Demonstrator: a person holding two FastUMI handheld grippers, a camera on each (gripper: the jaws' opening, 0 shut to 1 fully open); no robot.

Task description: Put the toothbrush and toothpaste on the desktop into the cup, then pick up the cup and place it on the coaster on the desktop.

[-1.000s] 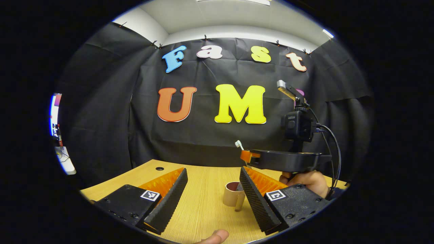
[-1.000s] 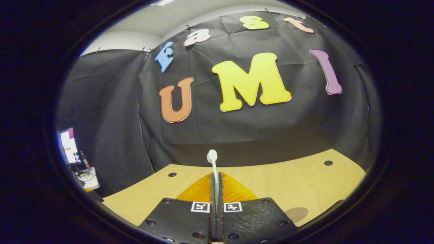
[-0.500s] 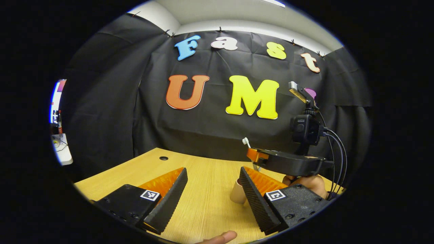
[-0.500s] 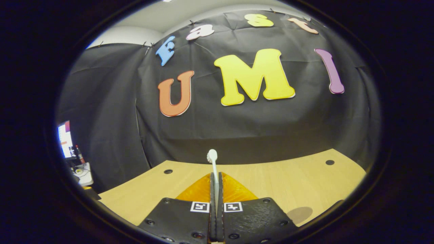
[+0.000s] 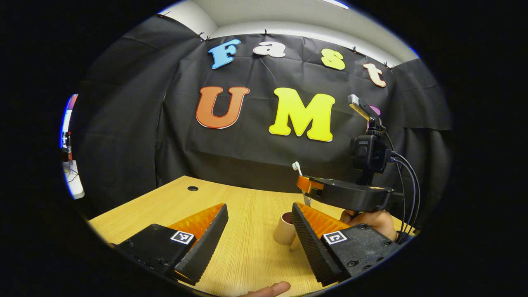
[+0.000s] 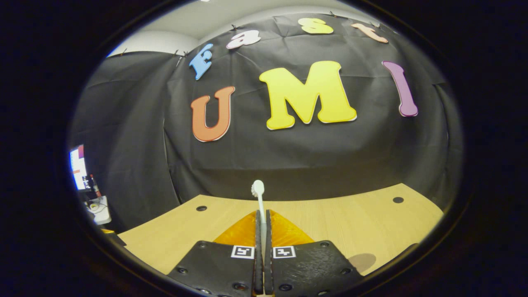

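- Right gripper (image 6: 262, 216) is clamped on the toothbrush (image 6: 259, 194); both fingers press the handle, brush head sticks up past the tips.
- In the left gripper view that right gripper (image 5: 307, 185) hangs above the cup (image 5: 285, 229), held by a hand (image 5: 371, 220); toothbrush (image 5: 296, 167) head points up, lower end of the handle drops toward the cup mouth.
- Whether the handle tip is already inside the cup rim: cannot tell, the left gripper's finger hides that part.
- Left gripper (image 5: 258, 235) is spread wide and holds nothing, low over the worktop (image 5: 247, 251); cup sits on the worktop just by its right-hand finger.
- A fingertip (image 5: 268, 288) of the holding hand shows at the bottom edge of the left gripper view.
- Toothpaste: not located in these views, so its place is unknown; cup interior is too hidden to check.
- Coaster: a round brownish patch (image 6: 361, 260) at the lower right of the worktop in the right gripper view may be it, too cut off to be sure.
- Progress judgement: toothbrush leg is mid-way, brush in the gripper over the cup, not let go.
- Left, as far as shown: release the brush into the cup, cup onto the coaster; toothpaste status open.
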